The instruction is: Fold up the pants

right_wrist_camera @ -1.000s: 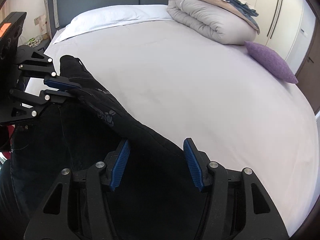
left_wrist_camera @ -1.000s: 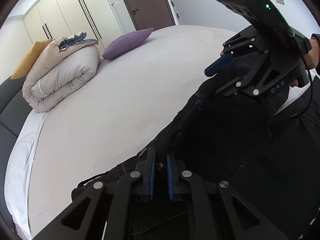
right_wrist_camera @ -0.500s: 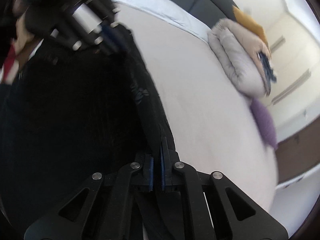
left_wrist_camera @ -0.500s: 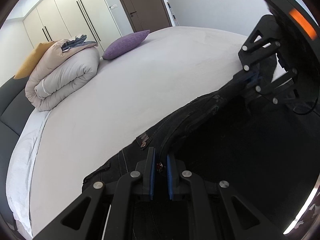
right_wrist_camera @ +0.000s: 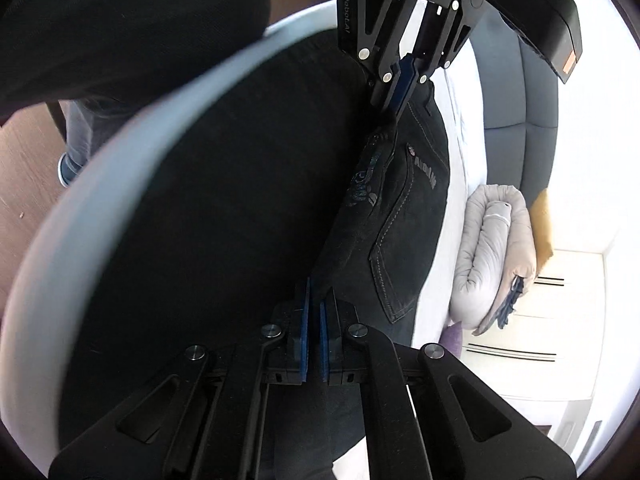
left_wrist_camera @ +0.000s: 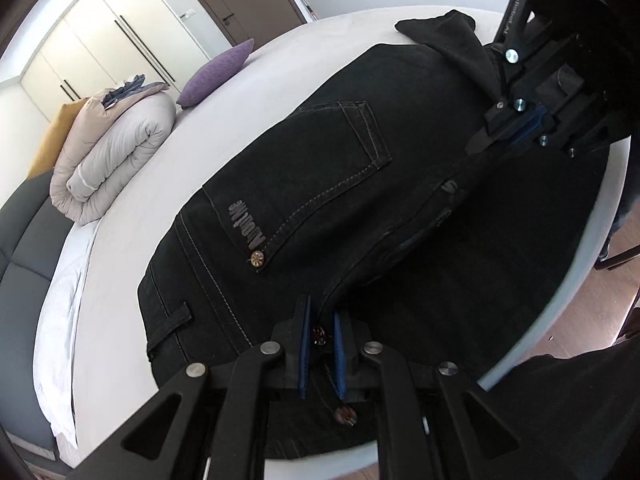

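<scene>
A pair of black jeans is spread over the near part of a bed covered by a white sheet, with a stitched back pocket and grey lettering facing up. The left gripper is seen closed to a narrow gap on a raised fold of the jeans at the waistband end, the denim pinched between its blue pads. In the left wrist view the right gripper is found at the upper right, its jaws likewise drawn together on a ridge of the same fabric. In the right wrist view the right gripper is shown clamped on the dark cloth, and the left gripper is seen at the top, nipping the far end of the lifted fold. A taut ridge of denim is thus held between the two grippers, while the rest of the jeans lies on the sheet. A rolled beige duvet is placed well apart near the grey headboard, with a purple cushion beyond it and white wardrobe doors behind.
</scene>
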Demonstrator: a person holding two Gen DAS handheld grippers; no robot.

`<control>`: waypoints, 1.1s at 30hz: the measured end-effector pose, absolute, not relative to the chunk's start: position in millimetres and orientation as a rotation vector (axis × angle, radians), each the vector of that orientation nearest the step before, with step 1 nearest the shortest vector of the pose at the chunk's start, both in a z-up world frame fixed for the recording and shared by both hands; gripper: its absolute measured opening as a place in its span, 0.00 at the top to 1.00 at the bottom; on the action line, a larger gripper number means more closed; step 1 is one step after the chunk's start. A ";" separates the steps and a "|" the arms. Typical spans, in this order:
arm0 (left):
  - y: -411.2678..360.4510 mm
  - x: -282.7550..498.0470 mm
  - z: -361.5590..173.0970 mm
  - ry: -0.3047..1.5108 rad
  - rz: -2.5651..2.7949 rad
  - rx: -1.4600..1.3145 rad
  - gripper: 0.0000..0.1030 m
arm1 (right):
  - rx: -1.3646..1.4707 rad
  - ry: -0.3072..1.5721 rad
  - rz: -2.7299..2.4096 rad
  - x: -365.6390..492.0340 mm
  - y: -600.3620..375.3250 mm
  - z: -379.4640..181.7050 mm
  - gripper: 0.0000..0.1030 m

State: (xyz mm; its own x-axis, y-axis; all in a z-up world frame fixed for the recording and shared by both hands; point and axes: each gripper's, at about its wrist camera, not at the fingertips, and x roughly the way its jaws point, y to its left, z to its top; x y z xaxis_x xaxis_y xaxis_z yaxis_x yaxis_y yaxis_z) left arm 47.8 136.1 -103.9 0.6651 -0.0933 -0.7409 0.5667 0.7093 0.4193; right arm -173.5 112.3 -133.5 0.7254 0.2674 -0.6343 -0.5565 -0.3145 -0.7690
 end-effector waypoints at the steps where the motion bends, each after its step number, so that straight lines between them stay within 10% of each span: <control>1: 137.0 44.1 -104.2 0.756 -0.401 0.685 0.90 | -1.698 0.238 0.837 -174.5 109.9 -133.9 0.97; 33: 153.2 34.9 -117.7 0.780 -0.375 0.575 0.88 | -1.599 0.309 0.818 -179.7 127.5 -137.5 0.97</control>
